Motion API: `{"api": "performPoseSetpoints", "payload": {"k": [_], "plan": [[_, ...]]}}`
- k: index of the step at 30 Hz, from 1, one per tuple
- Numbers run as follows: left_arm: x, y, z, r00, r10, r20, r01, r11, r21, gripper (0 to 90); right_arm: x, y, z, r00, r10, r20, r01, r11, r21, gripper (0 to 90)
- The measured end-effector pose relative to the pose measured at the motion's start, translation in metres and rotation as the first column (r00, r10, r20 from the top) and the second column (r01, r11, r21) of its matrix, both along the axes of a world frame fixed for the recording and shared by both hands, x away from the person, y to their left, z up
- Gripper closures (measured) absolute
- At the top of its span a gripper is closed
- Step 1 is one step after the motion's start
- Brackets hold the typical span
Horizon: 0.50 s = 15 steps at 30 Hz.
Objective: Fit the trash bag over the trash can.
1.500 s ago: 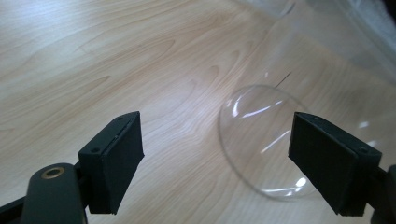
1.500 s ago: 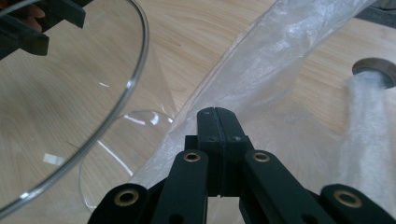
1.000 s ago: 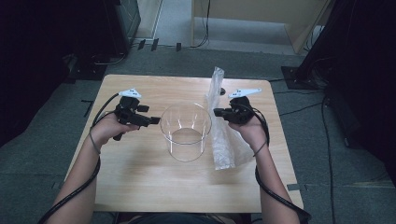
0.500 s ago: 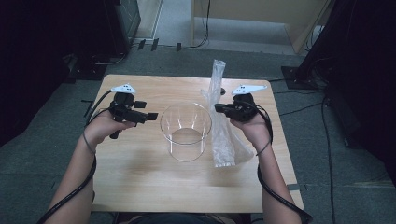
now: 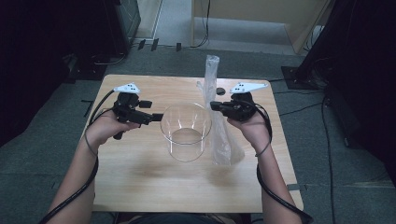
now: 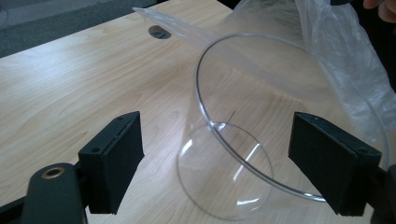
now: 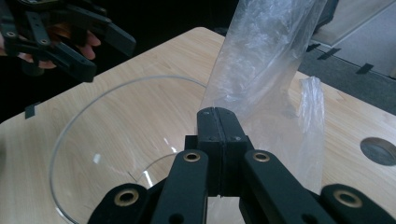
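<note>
A clear round bowl (image 5: 186, 133) stands upright in the middle of the wooden table (image 5: 140, 177). My left gripper (image 5: 156, 116) is open at the bowl's left rim. In the left gripper view its two black pads stand wide apart on either side of the bowl (image 6: 243, 140). My right gripper (image 5: 213, 105) is shut on a clear plastic bag (image 5: 219, 135) just right of the bowl. The bag stands tall, its top (image 5: 212, 60) reaching toward the table's far edge. In the right gripper view the jaws are pressed together at the bag (image 7: 266, 60), with the bowl (image 7: 116, 140) to their left.
A small dark round hole (image 5: 220, 90) lies in the tabletop behind the bag. Grey floor, dark equipment and cables surround the table. The left gripper (image 7: 93, 51) appears across the bowl in the right gripper view.
The right gripper has lifted the bag so it stands taller and more upright. The left gripper has moved in toward the bowl's left rim.
</note>
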<state>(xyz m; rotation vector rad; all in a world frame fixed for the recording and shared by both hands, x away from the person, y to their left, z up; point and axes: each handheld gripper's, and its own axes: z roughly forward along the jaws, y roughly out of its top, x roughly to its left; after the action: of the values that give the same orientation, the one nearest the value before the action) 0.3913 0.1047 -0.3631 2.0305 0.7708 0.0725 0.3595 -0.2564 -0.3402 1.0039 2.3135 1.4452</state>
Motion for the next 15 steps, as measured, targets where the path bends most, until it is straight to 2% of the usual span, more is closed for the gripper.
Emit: {"api": "performPoseSetpoints", "payload": {"k": [2, 11, 15], "plan": [[0.000, -0.003, 0.000, 0.9999, 0.003, -0.012, -0.003, 1.0000, -0.002, 17.2, -0.001, 0.003, 0.002, 0.9999, 0.011, 0.008, -0.011, 0.9999, -0.003, 90.0], [-0.005, -0.014, 0.002, 0.9994, -0.027, 0.021, 0.027, 0.9996, 0.001, 17.2, -0.005, 0.010, 0.007, 0.9990, 0.042, 0.015, -0.043, 0.9987, 0.029, 90.0], [-0.008, -0.020, 0.004, 0.9982, -0.042, 0.044, 0.043, 0.9989, -0.018, 17.5, -0.006, 0.014, 0.008, 0.9981, 0.059, 0.017, -0.060, 0.9976, 0.035, 90.0]]}}
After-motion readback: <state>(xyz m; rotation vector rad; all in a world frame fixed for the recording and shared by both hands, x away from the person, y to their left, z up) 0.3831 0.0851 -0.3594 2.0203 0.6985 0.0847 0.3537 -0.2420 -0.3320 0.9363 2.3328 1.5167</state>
